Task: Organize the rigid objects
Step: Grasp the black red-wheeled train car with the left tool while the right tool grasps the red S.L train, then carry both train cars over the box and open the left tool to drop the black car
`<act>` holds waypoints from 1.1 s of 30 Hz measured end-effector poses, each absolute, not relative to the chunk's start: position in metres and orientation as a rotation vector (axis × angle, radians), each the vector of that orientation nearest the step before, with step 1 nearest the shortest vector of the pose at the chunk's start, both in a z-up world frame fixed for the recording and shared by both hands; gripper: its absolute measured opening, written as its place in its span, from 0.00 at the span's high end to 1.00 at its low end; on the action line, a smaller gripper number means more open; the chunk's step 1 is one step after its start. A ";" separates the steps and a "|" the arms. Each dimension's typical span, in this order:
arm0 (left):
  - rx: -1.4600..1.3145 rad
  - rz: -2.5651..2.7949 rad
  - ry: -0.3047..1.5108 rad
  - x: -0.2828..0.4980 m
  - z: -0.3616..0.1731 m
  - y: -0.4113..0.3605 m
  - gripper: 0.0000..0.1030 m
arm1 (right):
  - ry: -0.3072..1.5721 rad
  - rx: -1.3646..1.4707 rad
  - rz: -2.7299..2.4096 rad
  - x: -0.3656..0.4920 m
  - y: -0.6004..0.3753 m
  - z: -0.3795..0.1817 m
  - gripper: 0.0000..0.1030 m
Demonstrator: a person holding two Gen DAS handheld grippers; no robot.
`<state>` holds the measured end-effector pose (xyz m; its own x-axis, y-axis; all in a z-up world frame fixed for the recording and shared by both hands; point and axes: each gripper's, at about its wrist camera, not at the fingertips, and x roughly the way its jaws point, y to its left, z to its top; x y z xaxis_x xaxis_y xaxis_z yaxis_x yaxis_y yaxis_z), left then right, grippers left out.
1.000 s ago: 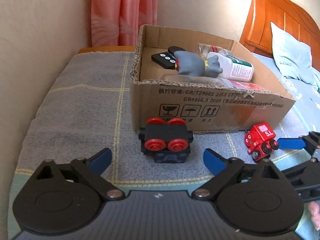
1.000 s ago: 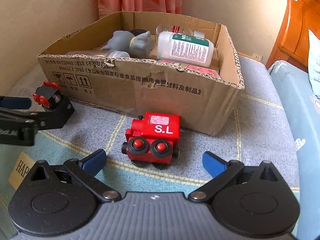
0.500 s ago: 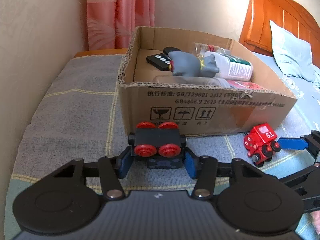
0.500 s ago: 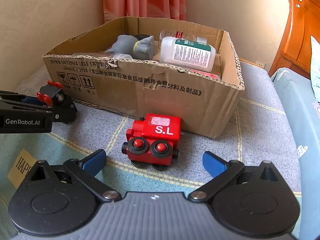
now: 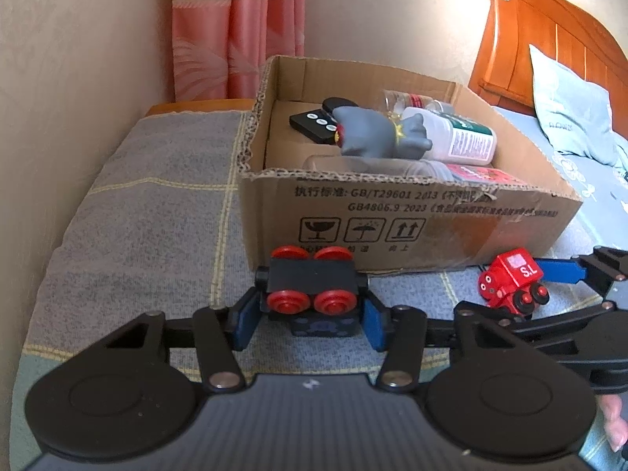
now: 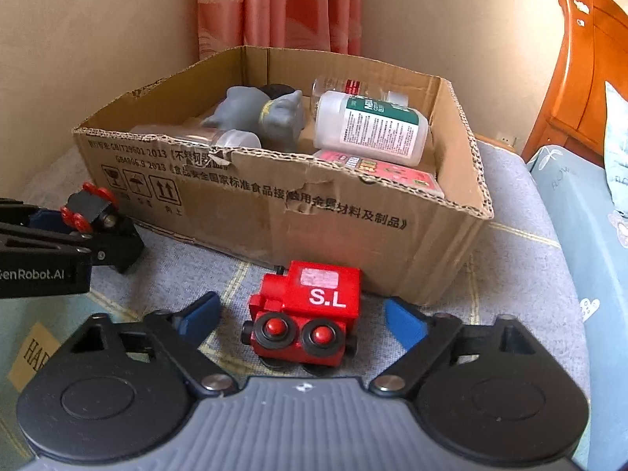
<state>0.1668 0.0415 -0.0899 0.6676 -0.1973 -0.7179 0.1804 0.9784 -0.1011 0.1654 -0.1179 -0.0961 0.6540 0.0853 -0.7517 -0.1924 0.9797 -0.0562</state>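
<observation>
A black toy wagon with red wheels [image 5: 312,294] lies on its side on the bed cover, in front of the cardboard box [image 5: 451,212]. My left gripper [image 5: 310,316] is shut on it, a blue pad on each side. It also shows in the right wrist view [image 6: 88,206]. A red toy engine marked S.L [image 6: 310,314] stands in front of the box [image 6: 353,212]. My right gripper [image 6: 302,318] is open, its blue pads on either side of the engine with gaps. The engine also shows in the left wrist view [image 5: 510,282].
The box holds a grey figure [image 6: 267,117], a white bottle [image 6: 369,129], a clear jar [image 6: 196,137], a black remote [image 5: 314,125] and a pink pack [image 6: 376,168]. A wall and pink curtain [image 6: 282,4] stand behind. A wooden headboard [image 5: 549,39] and pillow are to the right.
My left gripper closed on the black wagon. My right gripper moved forward around the red engine and narrowed, still open.
</observation>
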 end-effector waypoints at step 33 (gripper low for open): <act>0.116 -0.383 0.828 0.133 -0.026 0.043 0.51 | 0.784 -0.308 0.352 0.125 -0.124 -0.036 0.45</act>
<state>0.1333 0.0429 -0.0262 0.6124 -0.2862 -0.7369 0.3760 0.9254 -0.0469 0.1251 -0.1238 -0.0360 0.6552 0.1927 -0.7304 -0.4182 0.8978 -0.1383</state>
